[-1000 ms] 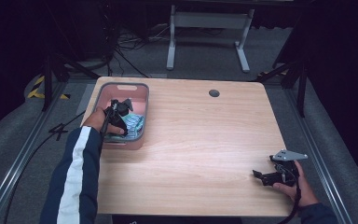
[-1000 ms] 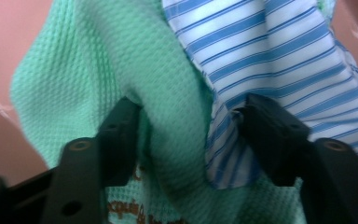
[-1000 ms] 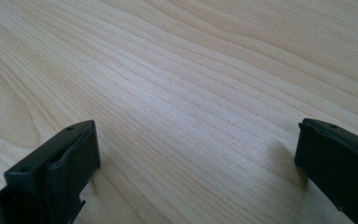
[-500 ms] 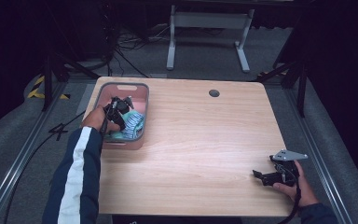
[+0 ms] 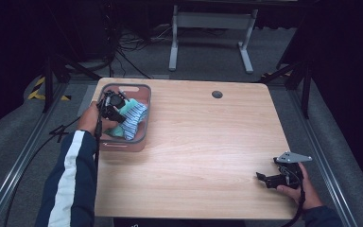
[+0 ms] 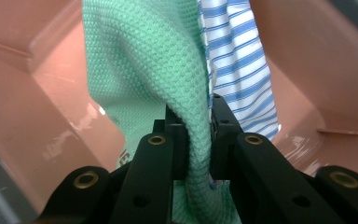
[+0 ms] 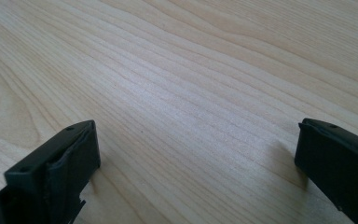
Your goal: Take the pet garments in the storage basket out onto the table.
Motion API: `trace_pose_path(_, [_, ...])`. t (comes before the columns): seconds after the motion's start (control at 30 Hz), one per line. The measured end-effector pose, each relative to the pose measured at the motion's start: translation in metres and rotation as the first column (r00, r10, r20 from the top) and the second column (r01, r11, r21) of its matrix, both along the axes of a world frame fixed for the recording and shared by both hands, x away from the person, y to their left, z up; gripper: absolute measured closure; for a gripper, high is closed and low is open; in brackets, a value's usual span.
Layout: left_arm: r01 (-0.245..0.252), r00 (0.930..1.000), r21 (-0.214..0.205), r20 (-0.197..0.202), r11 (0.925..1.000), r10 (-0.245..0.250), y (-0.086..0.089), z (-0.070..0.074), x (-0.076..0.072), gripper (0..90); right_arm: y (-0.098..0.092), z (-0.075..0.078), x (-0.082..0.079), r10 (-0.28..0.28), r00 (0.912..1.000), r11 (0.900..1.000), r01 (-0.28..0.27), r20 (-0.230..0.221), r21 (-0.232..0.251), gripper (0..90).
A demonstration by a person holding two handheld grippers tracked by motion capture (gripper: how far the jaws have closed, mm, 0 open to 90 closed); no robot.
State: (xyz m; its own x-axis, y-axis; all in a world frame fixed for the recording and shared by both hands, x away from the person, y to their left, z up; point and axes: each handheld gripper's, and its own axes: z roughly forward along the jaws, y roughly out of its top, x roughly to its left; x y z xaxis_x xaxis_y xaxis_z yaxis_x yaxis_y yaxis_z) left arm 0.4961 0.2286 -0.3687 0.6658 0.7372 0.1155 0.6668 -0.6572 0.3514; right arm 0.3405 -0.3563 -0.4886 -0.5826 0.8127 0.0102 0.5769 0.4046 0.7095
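High view: a pink basket (image 5: 144, 113) sits at the table's (image 5: 208, 142) far left corner; the left gripper (image 5: 111, 106) reaches into it among a green cloth (image 5: 128, 109) and a striped cloth (image 5: 134, 122). The right gripper (image 5: 269, 178) rests near the near right corner.

Left gripper view: jaws pinch the green cloth (image 6: 168, 84).

Right gripper view: jaws spread wide over bare wood

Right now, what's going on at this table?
A person is working with a pair of tongs in each hand. The left tongs are shut on a green cloth inside the pink bin at the table's left, with a blue striped cloth beside it. The right tongs rest open near the table's right front corner, holding nothing.
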Motion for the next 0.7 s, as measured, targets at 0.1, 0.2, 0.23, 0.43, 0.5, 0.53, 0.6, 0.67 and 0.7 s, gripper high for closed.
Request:
trace_pose_path(0.1, [0.003, 0.9996, -0.008, 0.027, 1.0, -0.002, 0.0, 0.006, -0.003, 81.8, 0.0, 0.0, 0.0, 0.0, 1.0, 1.0, 0.0, 0.001, -0.001, 0.3])
trace_pose_path(0.2, [0.004, 0.9976, -0.026, 0.069, 0.9996, -0.002, 0.0, 0.015, -0.008, 81.9, 0.0, 0.0, 0.0, 0.0, 1.0, 1.0, 0.0, 0.0, 0.0, 0.3])
trace_pose_path(0.23, [0.002, 0.9963, -0.04, 0.085, 0.9992, 0.001, 0.0, 0.017, -0.01, 81.9, 0.0, 0.0, 0.0, 0.0, 1.0, 1.0, 0.0, 0.0, 0.0, 0.3])
trace_pose_path(0.43, [0.017, 0.9918, -0.064, 0.127, 0.9978, -0.008, 0.0, 0.032, -0.017, 81.9, 0.0, 0.0, 0.0, 0.0, 1.0, 1.0, 0.0, 0.0, 0.0, 0.3])
trace_pose_path(0.5, [0.02, 0.9892, -0.069, 0.146, 0.9974, -0.01, 0.0, 0.037, -0.019, 81.9, 0.0, 0.0, 0.0, 0.0, 1.0, 1.0, 0.0, 0.001, -0.001, 0.3])
trace_pose_path(0.53, [0.019, 0.9873, -0.069, 0.159, 0.9974, -0.008, 0.0, 0.041, -0.021, 81.9, 0.0, 0.0, 0.0, 0.0, 1.0, 1.0, 0.0, 0.0, 0.0, 0.3])
trace_pose_path(0.6, [0.017, 0.9859, -0.077, 0.167, 0.9969, -0.004, 0.0, 0.042, -0.022, 82.0, 0.0, 0.0, 0.0, 0.0, 1.0, 1.0, 0.0, 0.0, -0.001, 0.3])
trace_pose_path(0.67, [0.022, 0.9826, -0.085, 0.186, 0.9961, -0.005, 0.001, 0.046, -0.024, 81.9, 0.0, 0.0, 0.0, 0.0, 1.0, 1.0, 0.0, 0.0, -0.001, 0.3])
trace_pose_path(0.7, [0.022, 0.9822, -0.091, 0.188, 0.9956, -0.004, 0.001, 0.048, -0.026, 82.0, 0.0, 0.0, 0.0, 0.0, 1.0, 1.0, 0.0, 0.0, 0.0, 0.4])
